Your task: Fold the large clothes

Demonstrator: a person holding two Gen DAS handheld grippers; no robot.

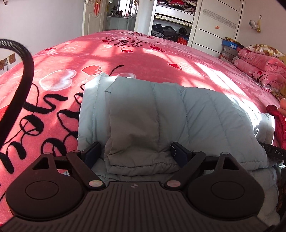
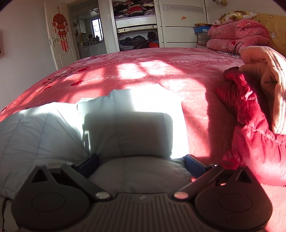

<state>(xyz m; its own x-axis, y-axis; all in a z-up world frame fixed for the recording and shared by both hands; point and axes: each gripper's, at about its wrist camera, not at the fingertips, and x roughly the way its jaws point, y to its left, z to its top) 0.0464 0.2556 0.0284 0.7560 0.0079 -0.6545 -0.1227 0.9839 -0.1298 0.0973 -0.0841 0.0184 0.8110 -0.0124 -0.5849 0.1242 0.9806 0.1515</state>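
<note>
The left gripper [image 1: 136, 151] tilts down over the near edge of a pale blue padded jacket [image 1: 178, 114], jaws spread wide. A folded flap of the jacket lies between the fingers [image 1: 93, 153]; whether the pads touch it cannot be told, but they do not pinch it. The right gripper [image 2: 142, 161] is tilted down likewise, jaws also wide apart, with a bulge of the same jacket [image 2: 44, 128] between them and no squeeze visible.

The jacket is quilted in broad stitched panels and lies folded into a thick bundle on the bed, near its front edge. Its left part sits in shade and looks grey-blue; its right part is washed out by bright sunlight, and the right gripper casts a squarish shadow on it.

Under it is a pink blanket [image 1: 143, 58] printed with red and white hearts and black script, crossed by window light. A black cable [image 1: 21, 85] hangs at the left. To the right of the jacket lies a red padded coat [image 2: 250, 135] with a cream garment [image 2: 271, 89] on top. Further right and back, folded pink quilts [image 2: 237, 37] are stacked under a floral pillow [image 2: 234, 17]. Behind the bed stand an open wardrobe [image 2: 135, 26] full of clothes and a white door [image 2: 59, 35] with a red hanging ornament [image 2: 61, 28].
</note>
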